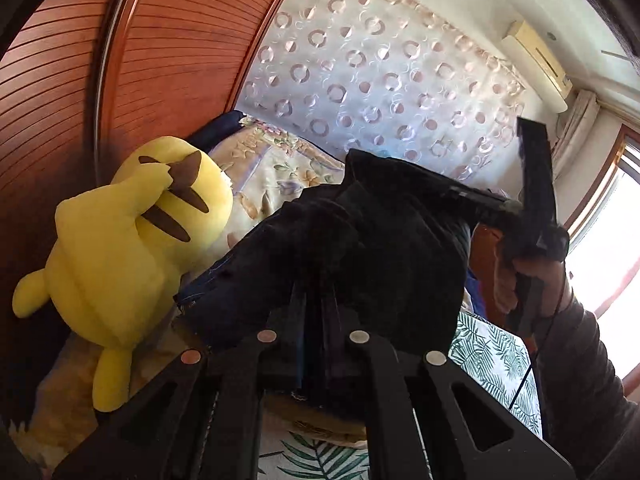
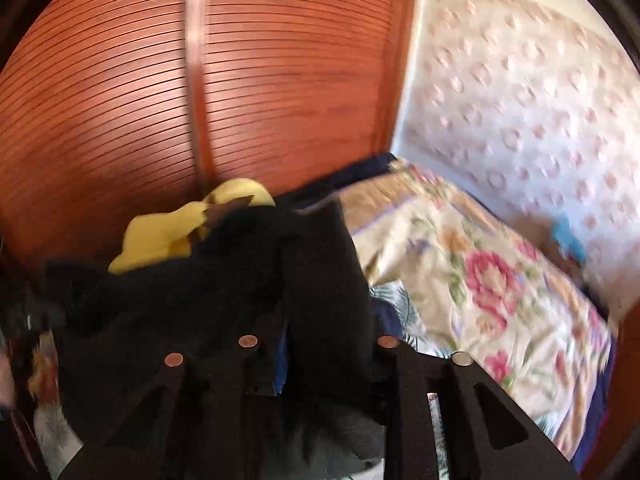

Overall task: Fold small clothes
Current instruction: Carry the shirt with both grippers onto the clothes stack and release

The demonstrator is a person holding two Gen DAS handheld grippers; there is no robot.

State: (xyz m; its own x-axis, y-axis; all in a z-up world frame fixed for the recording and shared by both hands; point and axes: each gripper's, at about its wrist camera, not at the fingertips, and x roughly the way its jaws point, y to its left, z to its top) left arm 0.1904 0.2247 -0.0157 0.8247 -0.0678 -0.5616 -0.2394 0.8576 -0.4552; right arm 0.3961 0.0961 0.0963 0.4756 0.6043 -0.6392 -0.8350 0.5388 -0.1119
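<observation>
A small dark navy garment (image 1: 360,248) hangs lifted above the bed, stretched between both grippers. My left gripper (image 1: 316,320) is shut on its near edge. In the left wrist view the right gripper (image 1: 492,200) pinches the garment's far corner at the right, held by a gloved hand. In the right wrist view the same garment (image 2: 224,292) bunches over my right gripper (image 2: 284,344), which is shut on it; the view is motion-blurred.
A yellow plush toy (image 1: 128,248) lies at the left against the slatted wooden wardrobe (image 1: 160,60). A floral quilt (image 2: 480,280) lies folded on the bed. A leaf-print sheet (image 1: 496,356) covers the bed below. A patterned curtain (image 1: 380,72) hangs behind.
</observation>
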